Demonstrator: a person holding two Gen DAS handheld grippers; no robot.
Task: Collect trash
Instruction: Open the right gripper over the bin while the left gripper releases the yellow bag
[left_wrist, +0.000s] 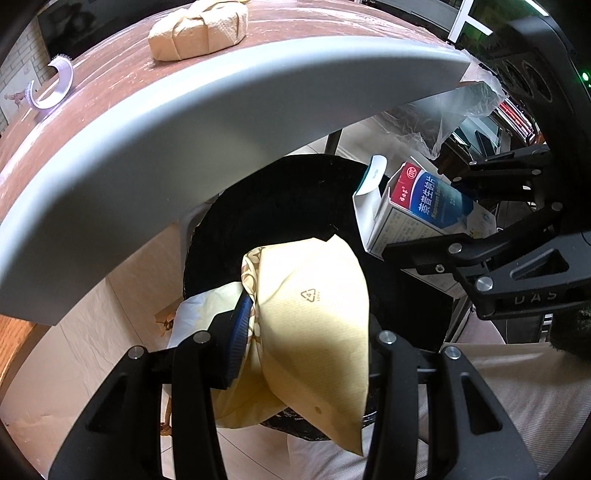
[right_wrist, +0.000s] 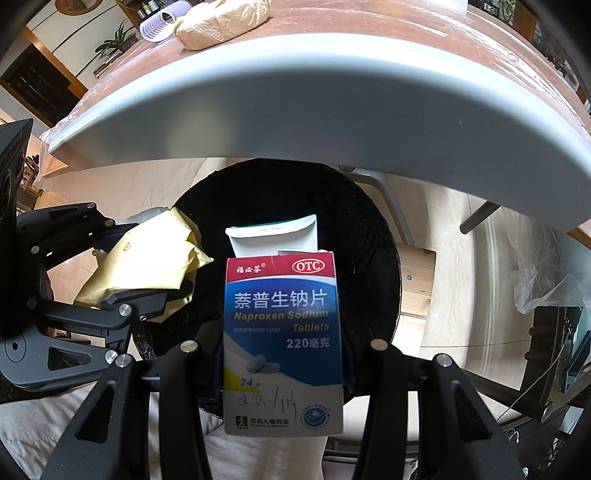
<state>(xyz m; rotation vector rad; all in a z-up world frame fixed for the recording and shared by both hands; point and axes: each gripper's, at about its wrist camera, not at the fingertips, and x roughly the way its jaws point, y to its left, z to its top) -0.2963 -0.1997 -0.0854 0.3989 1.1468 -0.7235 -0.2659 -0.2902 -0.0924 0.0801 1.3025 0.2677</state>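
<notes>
Pale tiled floor (right_wrist: 461, 295) lies beneath a brown-topped counter (left_wrist: 295, 55) with a thick grey edge, which arches across the far side of both views. On the counter sit a tan paper-wrapped bundle (left_wrist: 199, 31) and, to its left, a pale purple curler-like roll (left_wrist: 55, 83). Below the counter's edge stands a black trash bin (right_wrist: 369, 236), its mouth open. The left tongs (left_wrist: 295, 332) pinch a crumpled yellow paper bag (left_wrist: 314, 306) over the near left part of the bin. The right tongs (right_wrist: 284, 347) pinch a blue, red and white medicine box (right_wrist: 282, 343), its top flap open, held above the bin's near rim. Clear plastic sheet (left_wrist: 461, 110) hangs off the counter's right corner.
</notes>
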